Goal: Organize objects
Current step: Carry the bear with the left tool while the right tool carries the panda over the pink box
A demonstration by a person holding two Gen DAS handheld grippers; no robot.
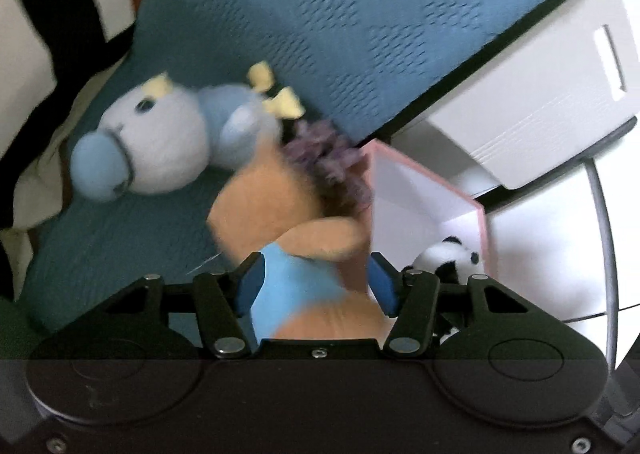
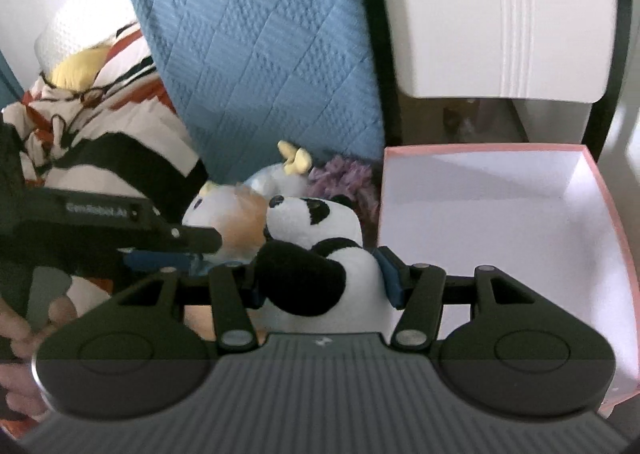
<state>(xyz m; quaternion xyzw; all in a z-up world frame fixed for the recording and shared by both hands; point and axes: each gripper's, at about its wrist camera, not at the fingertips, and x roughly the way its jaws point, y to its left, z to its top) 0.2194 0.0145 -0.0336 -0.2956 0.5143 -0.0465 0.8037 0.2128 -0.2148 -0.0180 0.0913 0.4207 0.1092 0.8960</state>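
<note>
I have the left gripper (image 1: pixel 316 278) clamped on the orange plush toy (image 1: pixel 280 210) and the right gripper (image 2: pixel 320 274) clamped on the panda (image 2: pixel 320 250), both off the blue bedspread (image 2: pixel 260 54). The pink-rimmed box (image 2: pixel 520 222) sits open just beside them, so I judge it the place for both, while the blue-and-white plush (image 1: pixel 160 138) lies on the bed

Both pictures are bright with soft daylight. The orange toy (image 1: pixel 280 210) looks smeared and blurry. The white box (image 2: pixel 500 222) has a gray shadow inside. Edges bend round, and the bottom looks dark.
</note>
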